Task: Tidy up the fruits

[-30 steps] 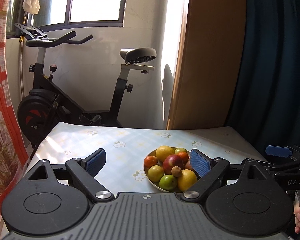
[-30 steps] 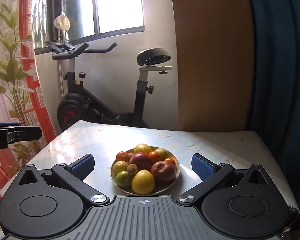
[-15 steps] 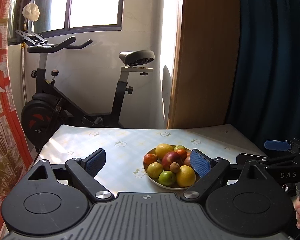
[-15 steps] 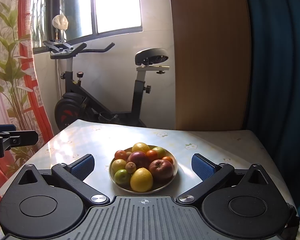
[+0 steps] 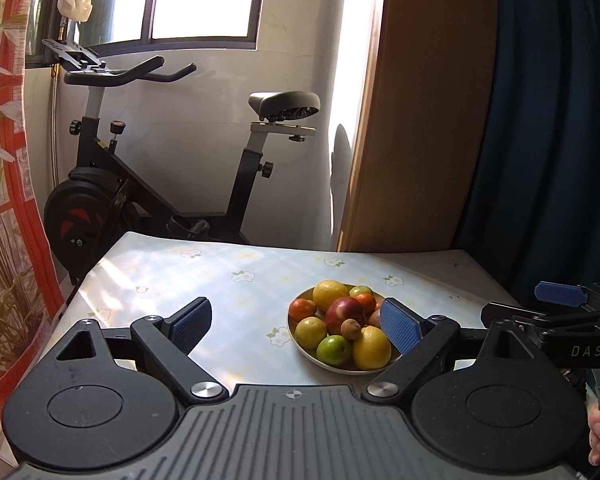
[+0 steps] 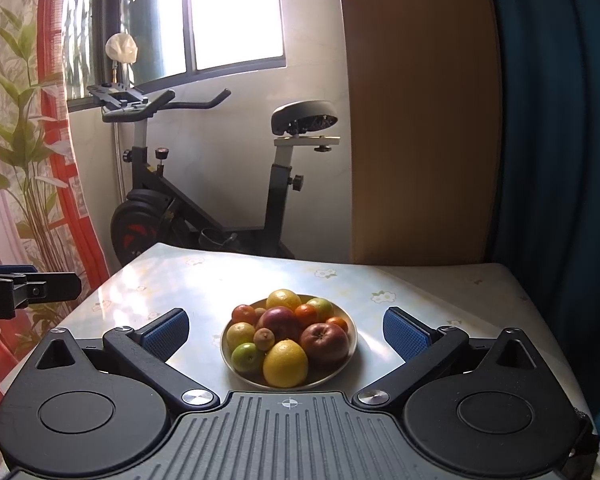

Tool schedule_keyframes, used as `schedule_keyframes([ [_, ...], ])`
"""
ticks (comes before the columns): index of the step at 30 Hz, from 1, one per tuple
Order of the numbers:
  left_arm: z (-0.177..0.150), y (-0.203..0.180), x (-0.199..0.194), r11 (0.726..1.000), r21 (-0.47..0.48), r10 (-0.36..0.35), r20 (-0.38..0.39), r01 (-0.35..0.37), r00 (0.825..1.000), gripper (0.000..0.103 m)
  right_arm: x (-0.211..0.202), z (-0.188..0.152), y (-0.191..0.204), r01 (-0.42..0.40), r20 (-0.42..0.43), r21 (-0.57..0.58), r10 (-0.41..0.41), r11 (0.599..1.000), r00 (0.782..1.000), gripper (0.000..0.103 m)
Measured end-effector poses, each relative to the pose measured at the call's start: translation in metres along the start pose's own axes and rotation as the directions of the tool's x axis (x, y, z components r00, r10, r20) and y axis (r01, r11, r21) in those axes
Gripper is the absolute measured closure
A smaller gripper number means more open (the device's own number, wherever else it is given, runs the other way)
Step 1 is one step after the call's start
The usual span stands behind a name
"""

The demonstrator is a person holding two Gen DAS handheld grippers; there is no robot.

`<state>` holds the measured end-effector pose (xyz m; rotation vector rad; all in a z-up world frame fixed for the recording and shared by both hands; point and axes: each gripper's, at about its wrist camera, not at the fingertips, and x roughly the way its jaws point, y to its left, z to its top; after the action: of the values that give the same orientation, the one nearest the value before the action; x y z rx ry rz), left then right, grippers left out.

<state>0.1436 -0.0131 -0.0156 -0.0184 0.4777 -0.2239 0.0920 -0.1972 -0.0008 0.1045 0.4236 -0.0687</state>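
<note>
The left gripper [image 5: 296, 322] sat at the bottom of the left wrist picture with its two blue pads spread wide apart and nothing between them. One pad [image 5: 190, 324] was left of the middle. The other pad [image 5: 400, 330] stood in front of the right edge of the plate [image 5: 300, 350], a little right of the middle, and hid part of it.

The right gripper [image 6: 286, 332] was at the bottom of the right wrist picture. It was wide open too and held nothing. The plate [image 6: 350, 338] showed in the gap between its two pads, in the lower middle of that picture, not touching either pad.

The plate was full of fruit in a small pile. In the right wrist picture a big yellow fruit [image 6: 285, 363] was at the front, with a green apple [image 6: 247, 357] to its left and a red apple [image 6: 324, 342] to its right. A small brown fruit [image 6: 264, 338] lay just behind the green apple. A dark red fruit [image 6: 280, 322] was in the middle of the pile. Another yellow fruit [image 6: 283, 300] was at the back, and small orange fruits [image 6: 244, 314] lay around it.

The plate stood on a table [image 6: 204, 280] with a pale cloth that had little flowers on it. Sun shone on the left part of the table.

Behind the table, in the middle left of both pictures, stood a black exercise bike [image 6: 204, 200]. A bright window [image 6: 236, 12] was at the top. A wooden panel [image 6: 420, 120] was on the right, next to a dark blue curtain [image 6: 560, 140]. A red and white curtain with green leaves [image 6: 20, 120] hung along the left side.

The right gripper [image 5: 560, 320] also showed at the right edge of the left wrist picture.
</note>
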Motion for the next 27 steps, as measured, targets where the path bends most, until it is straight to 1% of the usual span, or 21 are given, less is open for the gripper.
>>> schedule_keyframes([
  [7, -0.0005, 0.0024, -0.0007, 0.999, -0.030, -0.016, 0.004, 0.016, 1.000, 0.009, -0.0020, -0.0005, 0.0015, 0.000, 0.004, -0.004, 0.000, 1.000, 1.000, 0.001],
  [18, -0.0015, -0.0025, -0.0019, 1.000, -0.012, 0.003, 0.010, -0.003, 1.000, 0.009, -0.0029, -0.0003, 0.0019, 0.007, 0.008, -0.006, -0.007, 1.000, 1.000, 0.001],
  [27, -0.0016, -0.0069, -0.0064, 0.999, 0.027, 0.024, 0.030, -0.025, 0.999, 0.009, -0.0042, -0.0011, 0.0028, 0.008, 0.015, -0.002, -0.008, 1.000, 1.000, 0.001],
])
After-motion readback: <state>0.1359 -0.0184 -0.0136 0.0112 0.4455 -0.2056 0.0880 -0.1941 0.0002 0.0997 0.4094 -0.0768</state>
